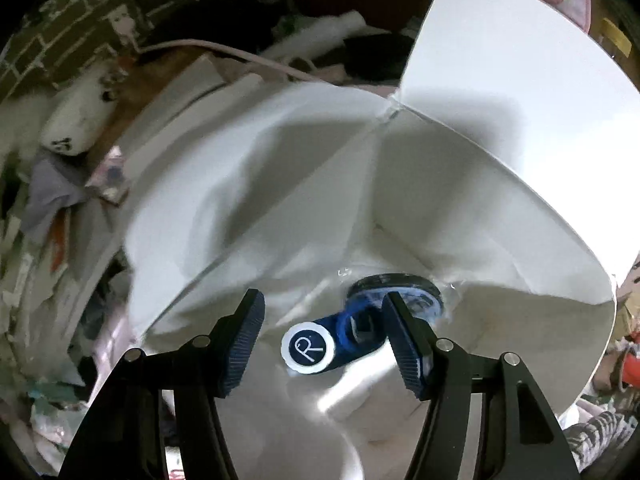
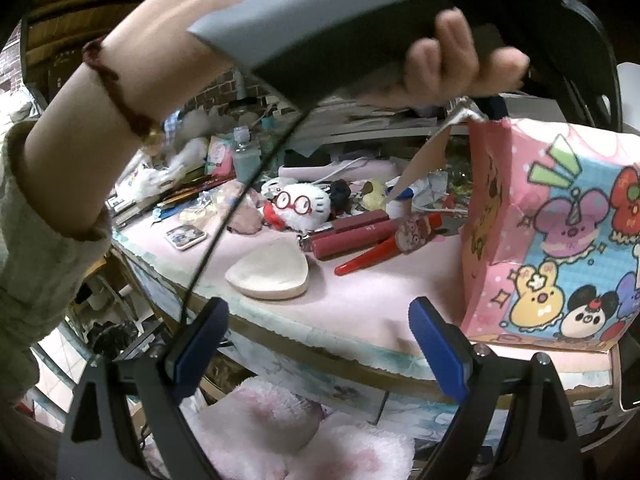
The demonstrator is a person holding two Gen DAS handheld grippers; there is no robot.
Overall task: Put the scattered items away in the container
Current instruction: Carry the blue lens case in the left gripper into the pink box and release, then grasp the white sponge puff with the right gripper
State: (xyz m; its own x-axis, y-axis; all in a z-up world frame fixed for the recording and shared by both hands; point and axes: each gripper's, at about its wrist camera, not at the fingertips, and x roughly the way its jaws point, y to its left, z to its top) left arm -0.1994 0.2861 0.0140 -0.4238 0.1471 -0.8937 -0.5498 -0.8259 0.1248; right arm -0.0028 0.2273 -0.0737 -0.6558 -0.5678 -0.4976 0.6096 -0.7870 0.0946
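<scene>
Step in hand: I judge that the left gripper (image 1: 322, 344) is at the drop of one item into the paper bag (image 2: 560, 240); this is a judgement from how things lie.
Left claw: half spread, its pads (image 1: 246, 344) do not press on anything. The blue tube with a white cap (image 1: 316, 346) shows between the jaws but looks free of both pads; it lies on the white inner bottom of the bag (image 1: 460, 208), low in the centre of the left wrist view.
Other thing in the bag: a round dark lid (image 1: 394, 282) just behind the tube, touching it or nearly; I cannot tell which.
Doing it well: lift the gripper straight out of the opening, do not catch the thin paper walls, because the bag can tip or crumple.
Right claw: the right gripper (image 2: 320, 348) is spread wide and empty, at the bottom of the right wrist view.
Left hand pose: the hand (image 2: 452, 60) grips the grey handle in the upper part of the frame, above the bag, tool pointing steeply down.
Items left: white pad (image 2: 268, 274), red pens (image 2: 372, 256), plush with glasses (image 2: 300, 204) on the pink table (image 2: 360, 300), centre of the frame, left of the bag.
</scene>
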